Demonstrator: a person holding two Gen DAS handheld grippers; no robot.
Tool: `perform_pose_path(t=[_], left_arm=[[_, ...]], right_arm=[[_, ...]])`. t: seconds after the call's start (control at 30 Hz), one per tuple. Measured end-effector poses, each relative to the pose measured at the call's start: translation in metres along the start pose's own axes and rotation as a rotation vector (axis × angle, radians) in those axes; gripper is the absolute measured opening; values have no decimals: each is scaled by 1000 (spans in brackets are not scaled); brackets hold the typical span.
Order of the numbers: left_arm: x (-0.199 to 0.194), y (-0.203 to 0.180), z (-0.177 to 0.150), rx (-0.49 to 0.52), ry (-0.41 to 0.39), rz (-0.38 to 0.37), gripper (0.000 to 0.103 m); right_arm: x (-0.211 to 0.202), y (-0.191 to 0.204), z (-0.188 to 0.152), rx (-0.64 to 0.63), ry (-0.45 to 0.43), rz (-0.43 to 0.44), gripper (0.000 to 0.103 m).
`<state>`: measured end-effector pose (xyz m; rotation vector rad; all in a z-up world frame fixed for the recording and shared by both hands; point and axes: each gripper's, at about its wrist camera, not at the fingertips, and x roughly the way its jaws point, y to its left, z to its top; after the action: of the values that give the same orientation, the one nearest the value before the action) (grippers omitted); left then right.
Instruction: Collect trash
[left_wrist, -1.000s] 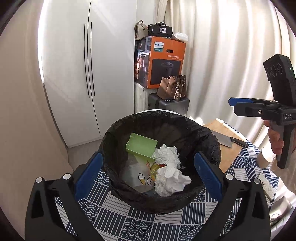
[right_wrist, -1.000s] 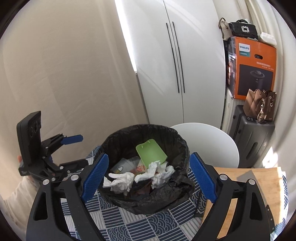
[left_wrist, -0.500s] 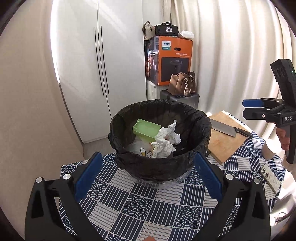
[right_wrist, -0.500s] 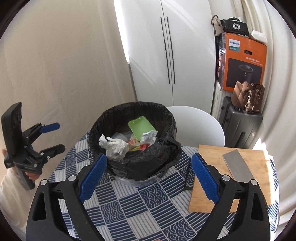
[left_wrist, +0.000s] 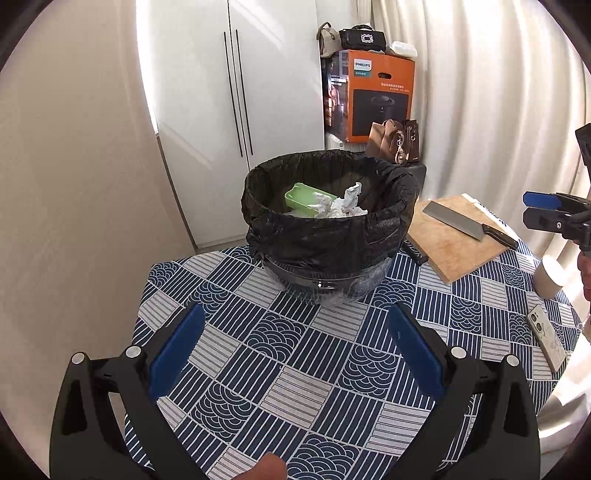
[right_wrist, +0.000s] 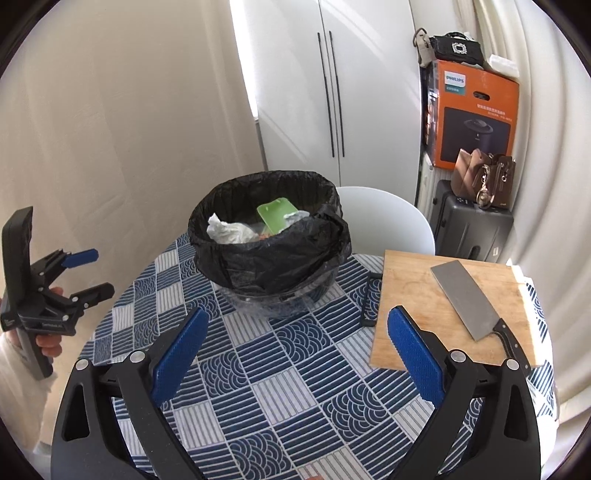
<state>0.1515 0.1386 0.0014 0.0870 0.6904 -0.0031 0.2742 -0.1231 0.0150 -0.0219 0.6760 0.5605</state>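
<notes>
Both grippers have backed away from bin (left_wrist: 330, 225); left gripper (left_wrist: 295, 354) and right gripper (right_wrist: 293, 356) hang wide open, empty. Trash (left_wrist: 338, 206) lies in bin. Deposit step looks complete; next: seek leftover litter.

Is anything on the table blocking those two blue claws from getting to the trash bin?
Nothing visible does. Only bare patterned tablecloth lies between the open left gripper, the open right gripper and the trash bin. The cutting board sits off to the side.

"philips" in white on a blue label, upper corner of the orange carton (right_wrist: 474, 120), smaller print unreadable
</notes>
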Motion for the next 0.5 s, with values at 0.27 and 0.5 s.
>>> perform_pose_path(t=[0.27, 0.5], left_arm=[[-28, -16, -31, -59, 6, 34, 97], [-41, -25, -54, -111, 20, 55, 97]], right_arm=[[-13, -6, -43, -8, 50, 10, 94], [-21, -7, -74, -25, 69, 4, 94]])
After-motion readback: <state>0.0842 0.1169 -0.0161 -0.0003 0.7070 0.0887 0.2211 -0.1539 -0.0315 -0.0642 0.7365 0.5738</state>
